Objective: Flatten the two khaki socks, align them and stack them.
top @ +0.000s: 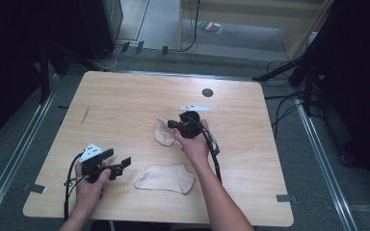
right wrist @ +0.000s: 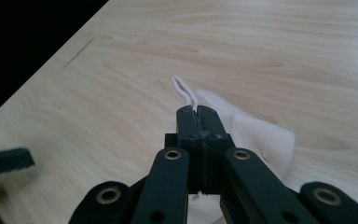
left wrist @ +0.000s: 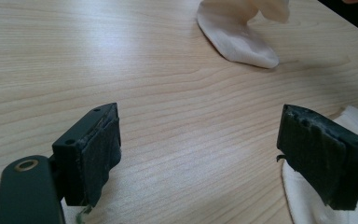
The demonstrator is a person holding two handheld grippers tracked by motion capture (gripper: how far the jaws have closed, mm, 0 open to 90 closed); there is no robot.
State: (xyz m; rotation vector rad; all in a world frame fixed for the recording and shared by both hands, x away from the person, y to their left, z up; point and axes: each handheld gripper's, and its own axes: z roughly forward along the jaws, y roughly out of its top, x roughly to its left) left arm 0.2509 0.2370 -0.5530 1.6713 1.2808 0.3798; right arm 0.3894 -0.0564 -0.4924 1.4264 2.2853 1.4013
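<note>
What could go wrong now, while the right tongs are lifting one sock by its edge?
1. The right tongs pinch only a thin edge of the far sock, so it may slip out.
2. Most of that sock lies on the table and could drag or bunch up.
3. The left tongs stand open beside the near sock; one pad overlaps its edge and might snag it.

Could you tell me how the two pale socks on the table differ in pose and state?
The far sock is pinched at its cuff by the right gripper, its jaws shut on the fabric; the near sock lies free, touched by no gripper.
The far sock is bunched, one end raised off the table; the near sock lies flat and spread out.
Both are the same pale cream colour and look like a pair.
</note>
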